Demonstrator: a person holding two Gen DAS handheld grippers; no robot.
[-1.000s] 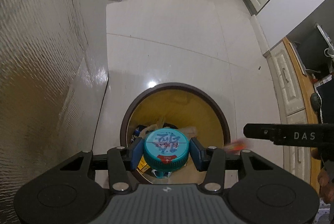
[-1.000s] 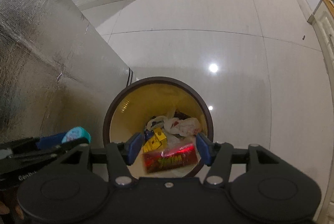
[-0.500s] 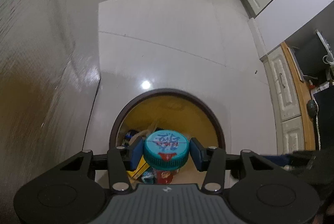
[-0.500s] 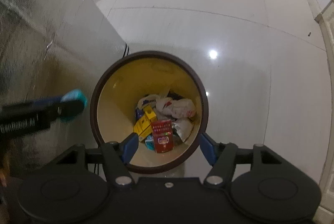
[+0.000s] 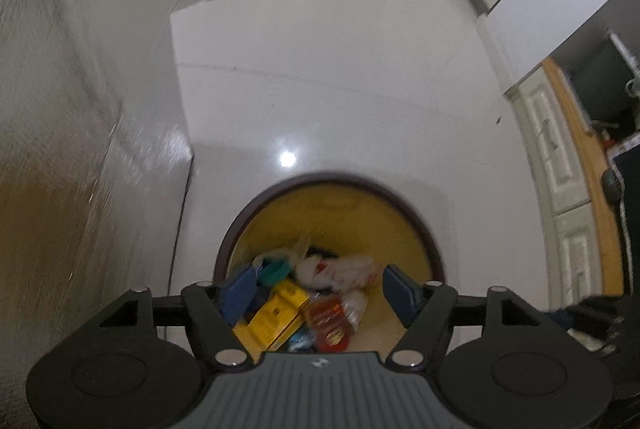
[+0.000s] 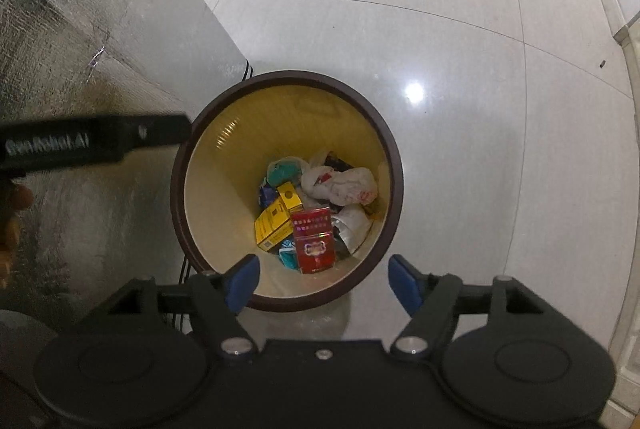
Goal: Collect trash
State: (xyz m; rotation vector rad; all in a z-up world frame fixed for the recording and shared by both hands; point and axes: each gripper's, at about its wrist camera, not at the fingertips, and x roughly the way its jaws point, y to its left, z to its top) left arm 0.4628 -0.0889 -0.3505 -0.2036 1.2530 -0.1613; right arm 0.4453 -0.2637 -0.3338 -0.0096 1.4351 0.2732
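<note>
Right wrist view: one round trash bin [image 6: 188, 213] on the floor, seen from above; all places below are given from this bin.
Bin: dark brown rim, smooth yellow inner wall, circular mouth, upright.
Trash count: one red packet [image 6: 314, 243], flat and rectangular, glossy, on top of the heap at the near side; two yellow cartons [image 6: 276, 223] just left of it, boxy with sharp corners; one crumpled white plastic bag [image 6: 340, 183] toward the far right; one teal lid [image 6: 284, 167], round, at the far left of the heap. Smaller scraps under these are too jumbled to count.
Right gripper [image 6: 323, 283]: above the bin's near rim, blue pads spread and opening further, nothing between them.
Left gripper [image 5: 316, 295]: over the bin's mouth, blue pads parted and opening, nothing pressed between them; the teal lid [image 5: 274, 269] lies below in the heap, free of the pads.
Left gripper from the right wrist view: its black body reaches in from the left and ends at the bin's left rim; a hand [image 6: 12, 225] grips it at the frame's edge.
Panel: one tall silvery panel [image 6: 92, 29], crinkled foil texture, with its corner edge close to the bin's far-left rim.
Floor: pale glossy tiles [image 6: 460, 41], thin grout lines, one bright light reflection right of the bin.
Open room: wide bare floor beyond and right of the bin; the left side is hemmed in by the panel.
</note>
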